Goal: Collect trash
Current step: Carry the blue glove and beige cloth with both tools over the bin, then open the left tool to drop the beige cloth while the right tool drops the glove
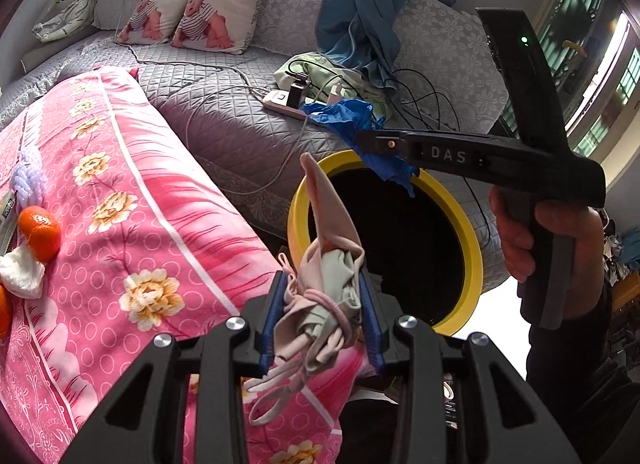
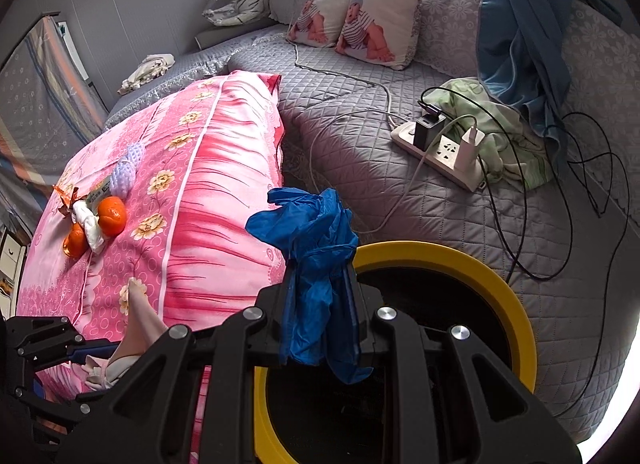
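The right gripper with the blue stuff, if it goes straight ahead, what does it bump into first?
Probably the pink flowered quilt. The right gripper, shut on the blue glove, points over the yellow bin's rim; quilt and grey bed lie beyond, though depth is unclear.

The left gripper (image 1: 323,316) is matte black plastic with ribbed, triangular-cut linkage arms, four round silver screws across them, and blue pads lining its jaws. The right gripper (image 2: 320,320) has the same black frame, silver screws and blue pads. From the side it shows a long black body lettered "DAS" in white, a small copper-coloured screw near the tip, an upright black fin with a green light, and a grey-backed handle. The right hand (image 1: 548,240) is bare skin above a dark sleeve.
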Motion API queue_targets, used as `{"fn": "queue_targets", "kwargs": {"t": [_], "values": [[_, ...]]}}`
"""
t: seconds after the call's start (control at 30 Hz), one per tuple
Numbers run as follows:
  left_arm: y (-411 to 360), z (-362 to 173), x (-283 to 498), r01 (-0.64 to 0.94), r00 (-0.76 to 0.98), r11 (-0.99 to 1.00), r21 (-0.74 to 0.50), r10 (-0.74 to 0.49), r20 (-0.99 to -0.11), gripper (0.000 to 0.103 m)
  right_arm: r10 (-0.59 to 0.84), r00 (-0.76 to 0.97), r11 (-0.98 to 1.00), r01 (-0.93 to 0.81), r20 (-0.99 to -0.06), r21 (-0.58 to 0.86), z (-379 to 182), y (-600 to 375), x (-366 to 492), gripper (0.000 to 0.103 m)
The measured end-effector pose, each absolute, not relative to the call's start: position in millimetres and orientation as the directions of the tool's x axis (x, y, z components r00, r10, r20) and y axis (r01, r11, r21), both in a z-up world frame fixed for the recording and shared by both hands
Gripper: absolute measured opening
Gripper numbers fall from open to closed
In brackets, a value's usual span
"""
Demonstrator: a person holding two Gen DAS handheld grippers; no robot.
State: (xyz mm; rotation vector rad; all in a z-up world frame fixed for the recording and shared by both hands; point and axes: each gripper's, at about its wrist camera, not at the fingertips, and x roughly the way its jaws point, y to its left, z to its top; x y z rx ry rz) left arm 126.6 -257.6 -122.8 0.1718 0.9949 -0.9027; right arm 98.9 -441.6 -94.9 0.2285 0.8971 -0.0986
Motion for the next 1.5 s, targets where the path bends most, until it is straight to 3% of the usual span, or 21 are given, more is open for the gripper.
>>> {"fn": "queue_targets", "kwargs": {"t": [0.73, 1.33, 1.5], "values": [[-336, -141, 107, 0.787, 0.093, 0.535, -0.307, -0.595, -0.798, 0.033, -0.067, 0.579, 0.927, 0.337, -0.813, 0.163, -116, -512, 71, 0.02], [-345, -150, 105, 0.793, 0.06, 0.519, -0.319, -0.587, -0.807, 0.033, -0.066, 0.552, 0.92, 0.355, -0.831, 0.164, -129, -520, 70, 0.021], [-340, -151, 109, 0.777, 0.038, 0.519, -0.357, -0.604, -0.796, 0.04, -0.069, 0.55, 0.915, 0.367, -0.832, 0.167, -130, -523, 71, 0.026]]}}
